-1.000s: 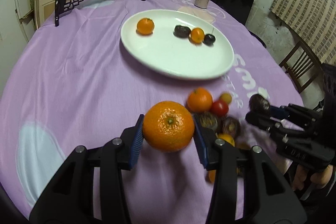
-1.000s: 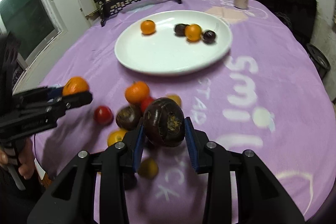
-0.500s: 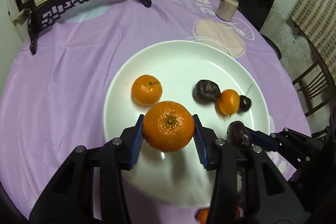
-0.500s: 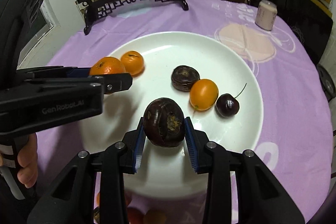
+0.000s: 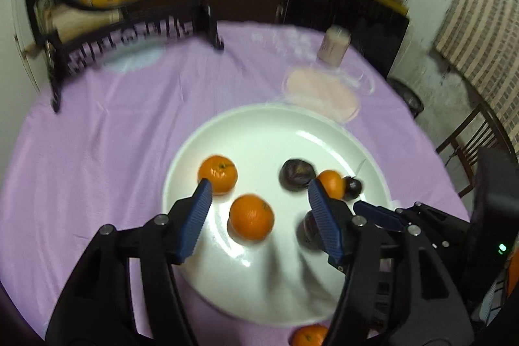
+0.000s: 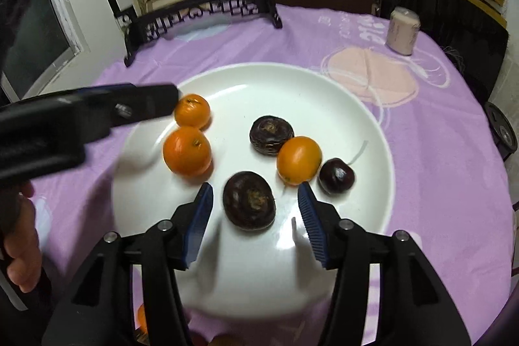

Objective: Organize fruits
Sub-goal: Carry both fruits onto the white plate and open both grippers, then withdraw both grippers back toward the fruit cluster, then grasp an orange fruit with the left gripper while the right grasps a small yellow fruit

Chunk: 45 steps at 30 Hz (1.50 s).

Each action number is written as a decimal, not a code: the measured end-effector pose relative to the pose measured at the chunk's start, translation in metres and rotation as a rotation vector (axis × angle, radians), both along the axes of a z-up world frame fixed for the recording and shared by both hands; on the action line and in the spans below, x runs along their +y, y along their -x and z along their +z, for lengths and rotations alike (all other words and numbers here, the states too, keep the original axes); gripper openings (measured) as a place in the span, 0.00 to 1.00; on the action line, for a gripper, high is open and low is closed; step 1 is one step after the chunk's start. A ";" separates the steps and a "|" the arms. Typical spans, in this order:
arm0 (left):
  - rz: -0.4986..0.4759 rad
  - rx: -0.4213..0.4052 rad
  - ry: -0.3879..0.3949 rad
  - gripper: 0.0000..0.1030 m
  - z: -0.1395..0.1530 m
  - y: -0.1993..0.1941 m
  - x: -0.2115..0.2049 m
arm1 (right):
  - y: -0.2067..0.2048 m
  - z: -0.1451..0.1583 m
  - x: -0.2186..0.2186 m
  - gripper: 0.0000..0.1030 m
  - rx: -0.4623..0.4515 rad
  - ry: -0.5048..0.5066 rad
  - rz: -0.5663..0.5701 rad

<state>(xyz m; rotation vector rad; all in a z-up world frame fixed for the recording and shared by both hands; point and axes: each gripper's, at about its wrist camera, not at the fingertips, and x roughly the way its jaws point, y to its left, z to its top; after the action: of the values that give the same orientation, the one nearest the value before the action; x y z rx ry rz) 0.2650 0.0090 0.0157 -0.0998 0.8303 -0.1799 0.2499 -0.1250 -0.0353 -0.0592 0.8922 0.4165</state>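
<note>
A white oval plate (image 5: 266, 132) (image 6: 324, 93) sits on the purple tablecloth. My left gripper (image 5: 259, 203) is open above the plate, with an orange (image 5: 251, 218) (image 6: 187, 150) lying free between its fingers. My right gripper (image 6: 254, 200) is open, with a dark passion fruit (image 6: 249, 200) lying free on the plate between its fingers. The plate also holds a second orange (image 6: 192, 111), another dark passion fruit (image 6: 271, 135), a small orange fruit (image 6: 299, 159) and a dark cherry (image 6: 336, 176).
A black carved stand with a round painted screen (image 6: 194, 8) stands at the table's back. A small pale can (image 6: 402, 29) sits at the back right. Another orange (image 5: 308, 336) lies on the cloth just before the plate. A wooden chair (image 5: 467, 148) stands right of the table.
Both grippers have opened. The orange has left the left gripper and the dark passion fruit has left the right one; both now rest on the plate. Both grippers have drawn back slightly.
</note>
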 end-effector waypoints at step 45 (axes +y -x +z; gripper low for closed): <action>0.022 0.132 -0.016 0.78 -0.077 0.211 0.039 | 0.099 -0.044 -0.006 0.23 0.038 0.104 0.060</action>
<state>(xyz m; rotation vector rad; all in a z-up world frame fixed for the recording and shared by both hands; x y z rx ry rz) 0.0537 0.0477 -0.0609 -0.1071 0.9612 -0.1468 0.1511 -0.1308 -0.0793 -0.1744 0.9509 0.4281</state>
